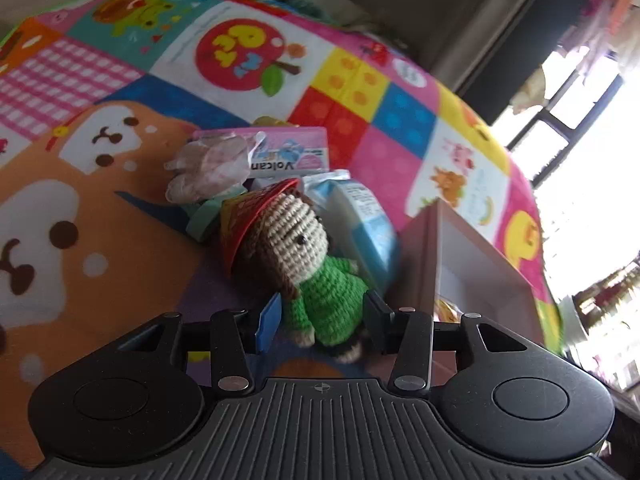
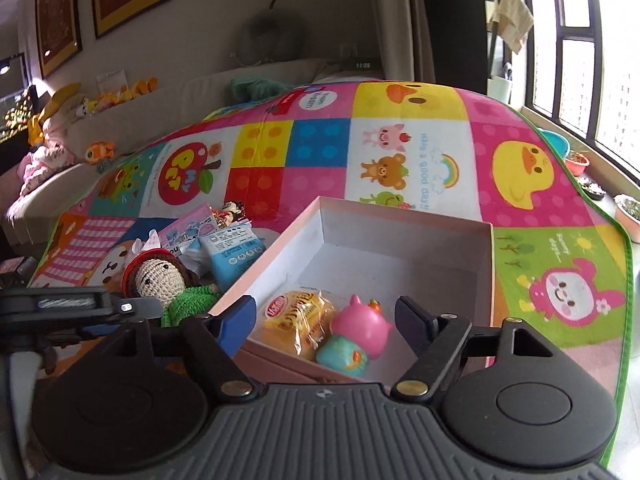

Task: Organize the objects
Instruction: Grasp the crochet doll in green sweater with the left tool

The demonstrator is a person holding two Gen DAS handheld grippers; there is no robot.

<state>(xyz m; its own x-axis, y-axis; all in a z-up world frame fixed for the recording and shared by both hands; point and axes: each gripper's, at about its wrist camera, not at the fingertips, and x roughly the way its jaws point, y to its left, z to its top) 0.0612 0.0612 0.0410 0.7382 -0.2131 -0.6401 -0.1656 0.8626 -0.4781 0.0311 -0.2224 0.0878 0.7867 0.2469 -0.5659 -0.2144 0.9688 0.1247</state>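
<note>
Left gripper (image 1: 322, 314) clamped on crocheted doll (image 1: 308, 264), just at 9 o'clock of pink box (image 2: 404, 240). Right gripper (image 2: 326, 322) spread wide, grasping nothing, above box holding yellow snack packet (image 2: 298, 320), pink toy (image 2: 360, 330), teal toy (image 2: 342, 358).

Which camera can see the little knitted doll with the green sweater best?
The left wrist view. There the crochet doll fills the middle, red hat to feet, gripped at the body by the left gripper. In the right wrist view the doll sits small at the left edge, its lower half hidden behind the grippers.
</note>
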